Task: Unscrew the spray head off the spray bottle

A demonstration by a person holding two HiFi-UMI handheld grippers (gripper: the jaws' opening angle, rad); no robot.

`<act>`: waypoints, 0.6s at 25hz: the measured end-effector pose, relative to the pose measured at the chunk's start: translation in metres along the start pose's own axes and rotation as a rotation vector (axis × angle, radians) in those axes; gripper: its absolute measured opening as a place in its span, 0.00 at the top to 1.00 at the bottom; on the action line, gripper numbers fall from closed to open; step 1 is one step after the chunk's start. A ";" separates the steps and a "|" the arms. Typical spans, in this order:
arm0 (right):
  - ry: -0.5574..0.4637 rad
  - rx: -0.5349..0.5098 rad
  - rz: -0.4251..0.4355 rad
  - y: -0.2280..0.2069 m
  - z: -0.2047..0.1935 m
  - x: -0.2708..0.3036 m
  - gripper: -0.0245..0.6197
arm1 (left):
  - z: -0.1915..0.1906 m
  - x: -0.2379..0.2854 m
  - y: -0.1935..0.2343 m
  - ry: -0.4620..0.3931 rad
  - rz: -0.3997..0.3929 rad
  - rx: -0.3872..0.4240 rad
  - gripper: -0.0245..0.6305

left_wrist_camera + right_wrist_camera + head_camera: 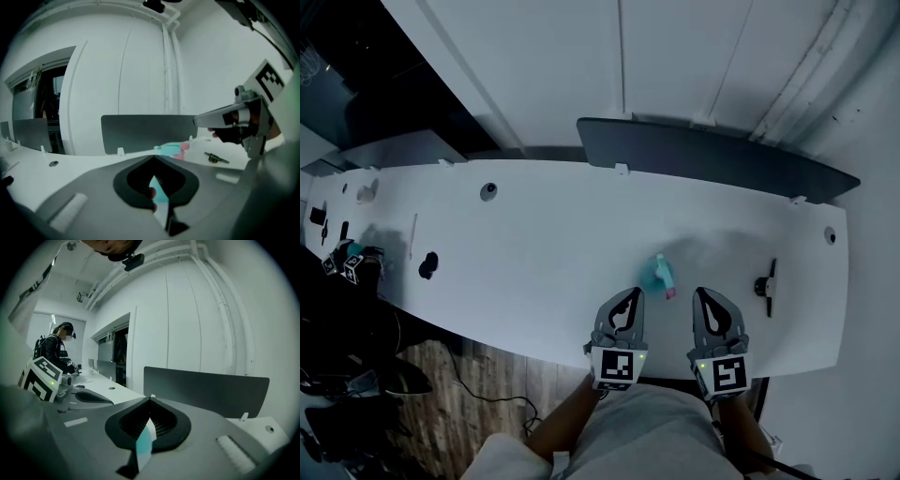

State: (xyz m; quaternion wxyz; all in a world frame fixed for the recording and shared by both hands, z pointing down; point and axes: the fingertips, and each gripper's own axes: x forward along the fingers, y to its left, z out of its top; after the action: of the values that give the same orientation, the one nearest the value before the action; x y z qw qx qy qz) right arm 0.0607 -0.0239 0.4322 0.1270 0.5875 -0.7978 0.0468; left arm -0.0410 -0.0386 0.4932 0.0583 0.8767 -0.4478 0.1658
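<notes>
Teal spray bottle lies at eleven o'clock from your right gripper, its pink spray head indistinct. That gripper and your left gripper are closed, empty.

An office: long white desk, grey divider screen, cable grommet.

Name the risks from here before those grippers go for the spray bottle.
1. The spray bottle seems to lie on its side, held by neither gripper. A nudge from the shut left gripper or right gripper could roll it away.
2. It lies near the table's front edge, so a push toward the person might drop it.
3. A black tool lies beside the right gripper and could be knocked.
</notes>
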 end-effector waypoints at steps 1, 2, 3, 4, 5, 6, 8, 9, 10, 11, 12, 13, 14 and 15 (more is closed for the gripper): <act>0.025 0.007 -0.007 0.000 -0.005 0.002 0.96 | -0.008 0.005 0.002 0.020 -0.014 0.012 0.96; 0.046 0.021 -0.011 -0.001 -0.010 0.003 0.96 | -0.015 0.009 0.003 0.041 -0.024 0.023 0.96; 0.060 0.036 -0.010 -0.001 -0.015 0.003 0.96 | -0.021 0.012 0.004 0.059 -0.028 0.032 0.96; 0.066 0.047 -0.005 -0.001 -0.020 0.003 0.96 | -0.026 0.014 0.004 0.074 -0.028 0.037 0.96; 0.066 0.049 0.006 0.000 -0.023 0.004 0.96 | -0.030 0.015 0.005 0.085 -0.025 0.037 0.96; 0.060 0.040 0.020 0.001 -0.022 0.007 0.96 | -0.033 0.017 0.005 0.095 -0.020 0.031 0.96; 0.043 0.011 0.050 0.000 -0.017 0.013 0.96 | -0.037 0.022 0.006 0.110 -0.002 0.011 0.96; 0.041 0.004 0.065 0.000 -0.017 0.014 0.96 | -0.039 0.023 0.006 0.116 0.009 0.000 0.96; 0.044 0.000 0.079 0.000 -0.018 0.015 0.96 | -0.040 0.023 0.005 0.120 0.017 -0.007 0.96; 0.046 -0.001 0.090 -0.001 -0.019 0.016 0.96 | -0.039 0.023 0.004 0.120 0.024 -0.007 0.96; 0.048 0.005 0.098 -0.003 -0.019 0.018 0.96 | -0.038 0.023 0.002 0.119 0.028 0.000 0.96; 0.048 0.016 0.105 -0.004 -0.019 0.021 0.96 | -0.036 0.024 0.001 0.117 0.030 0.012 0.96; 0.047 0.022 0.111 -0.005 -0.017 0.023 0.96 | -0.035 0.026 0.000 0.119 0.031 0.023 0.96; 0.041 0.019 0.117 -0.006 -0.016 0.024 0.96 | -0.036 0.027 -0.001 0.123 0.031 0.031 0.96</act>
State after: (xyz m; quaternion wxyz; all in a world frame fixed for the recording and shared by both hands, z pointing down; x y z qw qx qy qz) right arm 0.0622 -0.0447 0.4531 0.1350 0.5400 -0.8275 0.0738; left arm -0.0344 -0.0494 0.5363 0.0697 0.8586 -0.4542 0.2273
